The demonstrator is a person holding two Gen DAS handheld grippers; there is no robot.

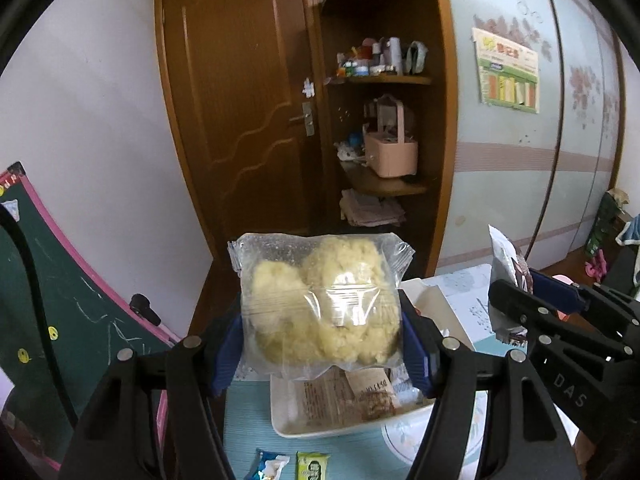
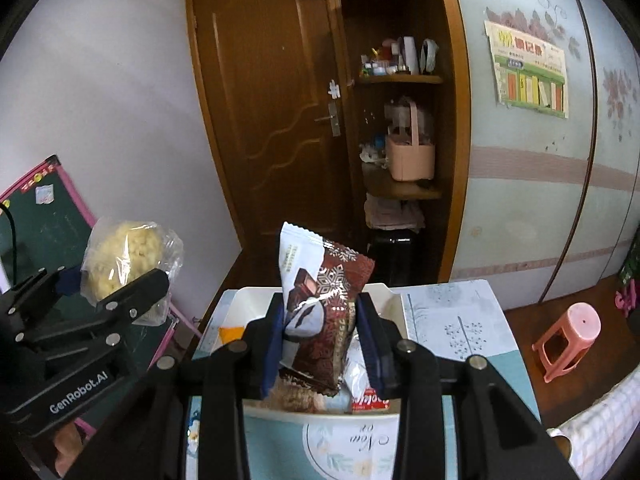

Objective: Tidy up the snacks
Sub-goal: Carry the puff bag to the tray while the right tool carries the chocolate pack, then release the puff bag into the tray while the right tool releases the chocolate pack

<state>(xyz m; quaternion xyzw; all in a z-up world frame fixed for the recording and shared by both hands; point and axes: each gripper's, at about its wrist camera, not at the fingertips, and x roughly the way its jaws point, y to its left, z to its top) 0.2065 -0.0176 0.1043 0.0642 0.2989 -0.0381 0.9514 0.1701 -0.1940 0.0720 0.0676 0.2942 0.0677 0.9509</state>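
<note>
Writing: "GenRobot.AI" on the left gripper [image 2: 120, 292]; "DAS" on the right gripper [image 1: 516, 280].
Left jaws: clenched on a clear bag of pale puffed snack [image 1: 324, 300], held up above the white tray [image 1: 340, 426].
Right jaws: grasping a brown-and-white chocolate wrapper [image 2: 320, 312] over the tray.
Counter [image 2: 460, 320]: pale blue patterned cloth, loose packets.
Room: brown door [image 1: 236, 120], corner shelves, pink stool [image 2: 568, 340].

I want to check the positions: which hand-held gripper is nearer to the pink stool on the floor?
Right. The right hand-held gripper, holding a brown snack packet, is on the side of the pink stool; the left hand-held gripper is farther away, beyond the right one.
</note>
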